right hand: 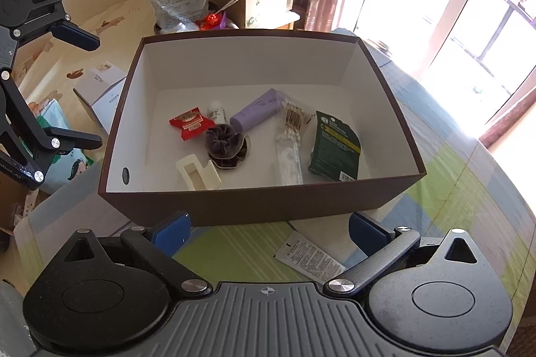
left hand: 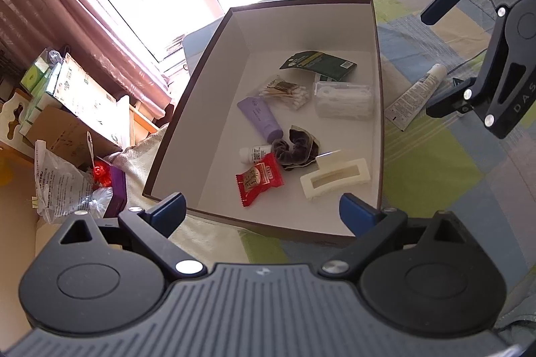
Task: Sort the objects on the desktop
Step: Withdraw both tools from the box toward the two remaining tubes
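Nearly sorted: brown box (right hand: 254, 206) with white lining already holding a red sachet (right hand: 191, 122), a small white bottle (right hand: 216, 113), a purple tube (right hand: 256, 113), a dark scrunchie (right hand: 225, 145), a cream hair claw (right hand: 197, 177), cotton swabs (right hand: 293, 122), a clear packet of white pieces (right hand: 290, 162) and a dark green packet (right hand: 335, 145). Left outside, on the patchwork cloth of the surface (right hand: 469, 189): one white tube (left hand: 417, 94), lying just beside the box's right wall and directly below the right gripper (left hand: 440, 62). Right gripper (right hand: 267, 231) wide open and empty, poised over the tube's flat crimped end (right hand: 310, 256). Left gripper (left hand: 263, 211) likewise open, holding nothing, hovering at the near corner of the box. Probable next step: closing on the tube and lifting it over the wall. Risks from here: a pinch on the thin crimped end alone, letting the tube swing or slip out mid-lift; a finger catching the box wall so close by and shoving the light cardboard sideways; soft cloth giving under the fingers or bunching into the grasp with the tube. On release, a drop too near the rim, leaving the tube perched on the edge or back on the cloth. Safer bet: a grip across the fuller body, clear of the wall.
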{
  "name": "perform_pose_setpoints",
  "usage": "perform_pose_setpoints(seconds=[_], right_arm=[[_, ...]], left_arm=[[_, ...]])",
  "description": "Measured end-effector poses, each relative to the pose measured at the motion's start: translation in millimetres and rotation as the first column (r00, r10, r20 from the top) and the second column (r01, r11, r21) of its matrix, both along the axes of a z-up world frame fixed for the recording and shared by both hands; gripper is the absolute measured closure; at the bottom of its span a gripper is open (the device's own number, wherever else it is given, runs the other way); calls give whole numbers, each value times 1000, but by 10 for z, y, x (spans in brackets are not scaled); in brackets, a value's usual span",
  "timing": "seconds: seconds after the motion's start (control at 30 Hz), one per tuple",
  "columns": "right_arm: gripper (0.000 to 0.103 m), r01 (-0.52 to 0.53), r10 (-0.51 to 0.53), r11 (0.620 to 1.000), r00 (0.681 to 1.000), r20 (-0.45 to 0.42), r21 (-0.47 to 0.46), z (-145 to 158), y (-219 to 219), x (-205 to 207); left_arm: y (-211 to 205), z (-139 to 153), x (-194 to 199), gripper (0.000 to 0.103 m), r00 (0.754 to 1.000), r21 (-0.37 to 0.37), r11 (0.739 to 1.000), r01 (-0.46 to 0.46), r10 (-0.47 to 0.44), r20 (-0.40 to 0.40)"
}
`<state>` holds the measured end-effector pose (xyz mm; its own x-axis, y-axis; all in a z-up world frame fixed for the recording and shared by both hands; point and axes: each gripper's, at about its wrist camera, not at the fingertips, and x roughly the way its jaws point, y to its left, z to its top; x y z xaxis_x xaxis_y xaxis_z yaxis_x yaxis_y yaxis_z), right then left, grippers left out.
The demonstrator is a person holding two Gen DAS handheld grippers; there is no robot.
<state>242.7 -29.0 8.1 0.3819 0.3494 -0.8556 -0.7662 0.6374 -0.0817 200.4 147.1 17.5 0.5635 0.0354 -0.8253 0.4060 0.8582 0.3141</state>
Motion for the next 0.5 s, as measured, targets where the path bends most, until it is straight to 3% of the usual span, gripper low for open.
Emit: perform_pose_setpoints(seconds=[0.5], right_arm=[[0,44,-44,998,999,-1,40,82,-760,-190]], left_arm=[[-564,3,-234,6,1000,-30,1000,3,-3,-5]])
